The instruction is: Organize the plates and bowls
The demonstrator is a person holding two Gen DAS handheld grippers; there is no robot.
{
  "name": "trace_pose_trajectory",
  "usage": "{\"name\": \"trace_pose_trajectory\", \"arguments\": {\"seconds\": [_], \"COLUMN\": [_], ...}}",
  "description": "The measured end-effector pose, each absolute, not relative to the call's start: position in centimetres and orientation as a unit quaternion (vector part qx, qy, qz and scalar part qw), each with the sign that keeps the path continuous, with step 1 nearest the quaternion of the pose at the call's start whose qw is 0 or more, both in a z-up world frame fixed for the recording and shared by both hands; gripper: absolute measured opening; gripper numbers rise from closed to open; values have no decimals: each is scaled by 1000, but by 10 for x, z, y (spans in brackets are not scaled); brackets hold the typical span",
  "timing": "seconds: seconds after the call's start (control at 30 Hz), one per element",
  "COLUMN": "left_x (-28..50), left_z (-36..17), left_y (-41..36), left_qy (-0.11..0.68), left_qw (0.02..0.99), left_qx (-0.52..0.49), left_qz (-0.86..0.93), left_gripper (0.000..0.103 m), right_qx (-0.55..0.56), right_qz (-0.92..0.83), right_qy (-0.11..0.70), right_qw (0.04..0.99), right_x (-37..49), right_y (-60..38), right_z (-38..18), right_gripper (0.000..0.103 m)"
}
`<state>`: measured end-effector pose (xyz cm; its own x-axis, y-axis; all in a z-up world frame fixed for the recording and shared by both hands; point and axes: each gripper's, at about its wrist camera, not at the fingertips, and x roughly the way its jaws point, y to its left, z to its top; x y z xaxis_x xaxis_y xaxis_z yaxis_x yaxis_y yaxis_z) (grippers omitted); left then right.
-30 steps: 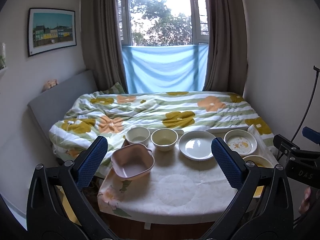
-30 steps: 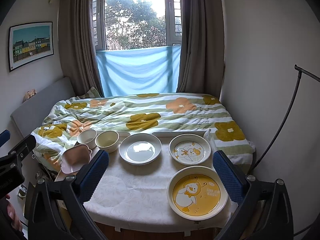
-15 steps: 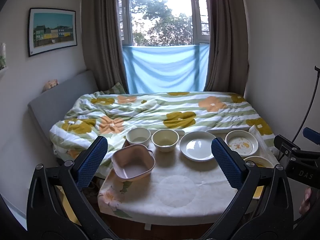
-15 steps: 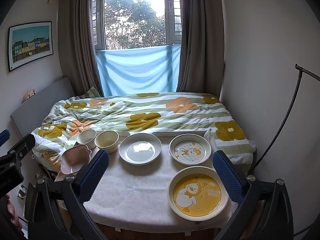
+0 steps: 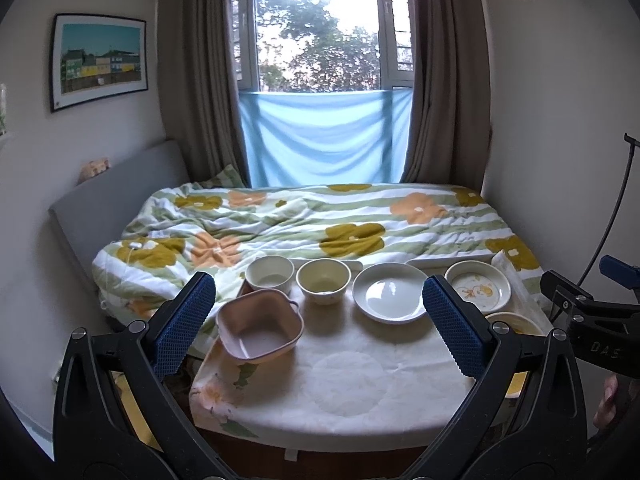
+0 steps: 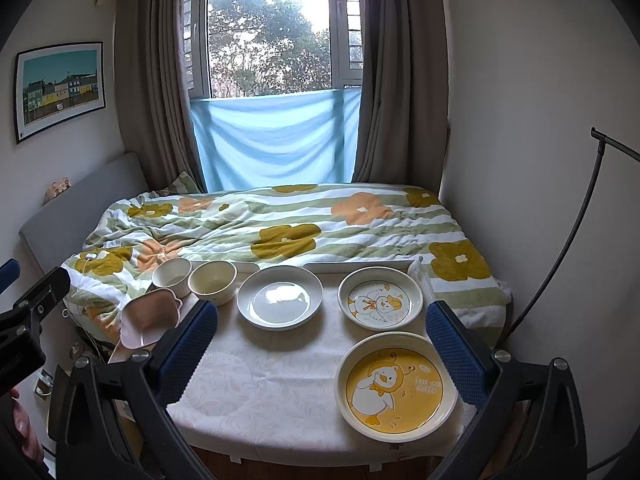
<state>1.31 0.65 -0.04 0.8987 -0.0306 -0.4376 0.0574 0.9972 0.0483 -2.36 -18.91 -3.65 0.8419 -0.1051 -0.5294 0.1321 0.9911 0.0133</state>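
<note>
The left gripper is spread wide apart and holds nothing. The right gripper is also wide apart with nothing in it. Both hang over the near edge of the tabletop, which has a white cloth on it.

Near the right gripper lies a big yellow plate with a duck picture and the words "I'm so cute". Just behind it is a smaller duck plate. Beside that is a plain white plate. Then come a cream bowl and a white bowl, close together. A pink square bowl sits at the left edge.

The letters "DAS" show on the right gripper's black body in the left wrist view.

Behind the tabletop is a bed with a flower blanket.
</note>
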Motion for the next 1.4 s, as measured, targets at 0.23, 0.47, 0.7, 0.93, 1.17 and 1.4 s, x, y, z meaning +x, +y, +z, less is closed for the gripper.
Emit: {"name": "trace_pose_trajectory", "arguments": {"seconds": [0.23,0.47,0.7,0.93,1.17,1.4], "left_x": [13,16,18,40,74,100], "left_z": [0,1,1,0,-36,-111], "left_y": [8,12,13,10,-28,-98], "left_qy": [221,225,225,251,311,399], "left_qw": [974,974,973,966,942,902], "left_qx": [33,30,29,45,76,55], "left_qz": [-25,-25,-28,-39,-101,-158], "left_gripper": [103,103,103,103,103,103], "right_qx": [24,24,23,40,103,136], "right_qz": [-62,-61,-62,-68,-93,-106], "right_qy": [275,276,276,290,336,390], "right_qw": [959,959,959,954,932,904], "right_x": [-23,-26,-25,-13,-17,-22], "right_y": [-189,-189,-191,-198,-243,-328], "right_z": [-36,-36,-36,-40,-72,-132], "right_gripper": [103,103,103,103,103,103]}}
